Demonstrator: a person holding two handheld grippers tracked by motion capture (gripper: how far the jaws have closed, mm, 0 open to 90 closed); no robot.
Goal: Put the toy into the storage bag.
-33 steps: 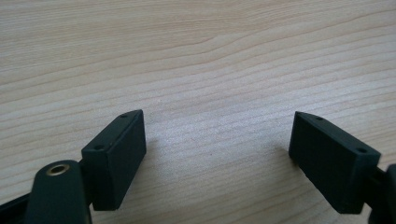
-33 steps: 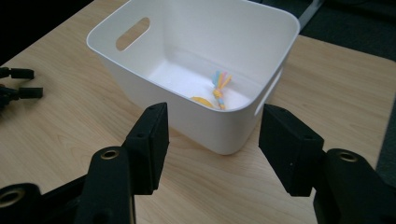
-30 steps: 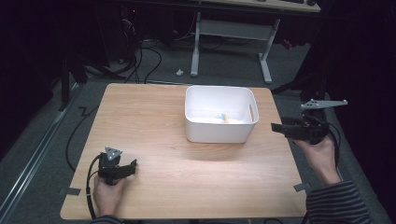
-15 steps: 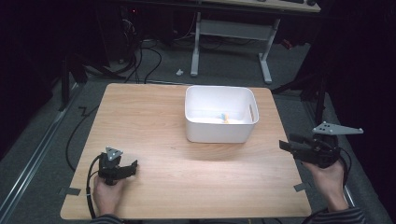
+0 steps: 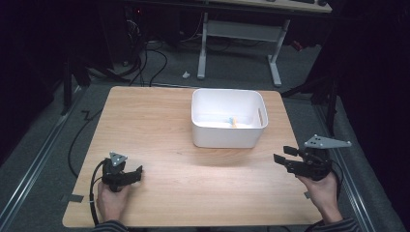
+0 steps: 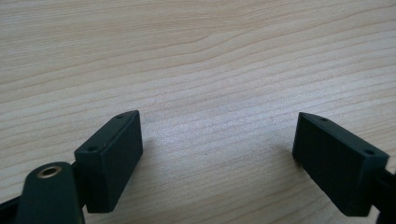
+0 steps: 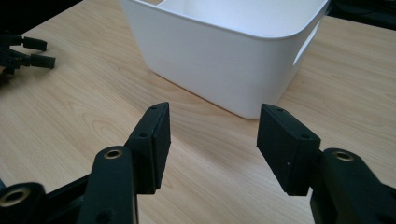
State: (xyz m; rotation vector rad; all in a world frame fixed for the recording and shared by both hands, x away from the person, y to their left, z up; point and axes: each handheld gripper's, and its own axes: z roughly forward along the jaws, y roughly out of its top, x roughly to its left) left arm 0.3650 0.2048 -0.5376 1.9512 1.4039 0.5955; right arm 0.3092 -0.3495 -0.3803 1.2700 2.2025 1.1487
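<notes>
At the desk's [image 5: 159, 125] right edge, right claw [image 7: 212, 140] gaping empty near the white bin [image 7: 224, 51], seemingly done; left claw [image 6: 219, 154] open, resting; next, probably parking.

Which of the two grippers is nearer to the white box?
The right gripper, at the table's right edge; the white box fills its own view. The left gripper rests at the near left corner.

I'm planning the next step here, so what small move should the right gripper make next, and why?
Probably set the right gripper down on the light wooden table: its jaws stand open and empty, it hovers near the table's right edge, apart from the white plastic bin.
</notes>
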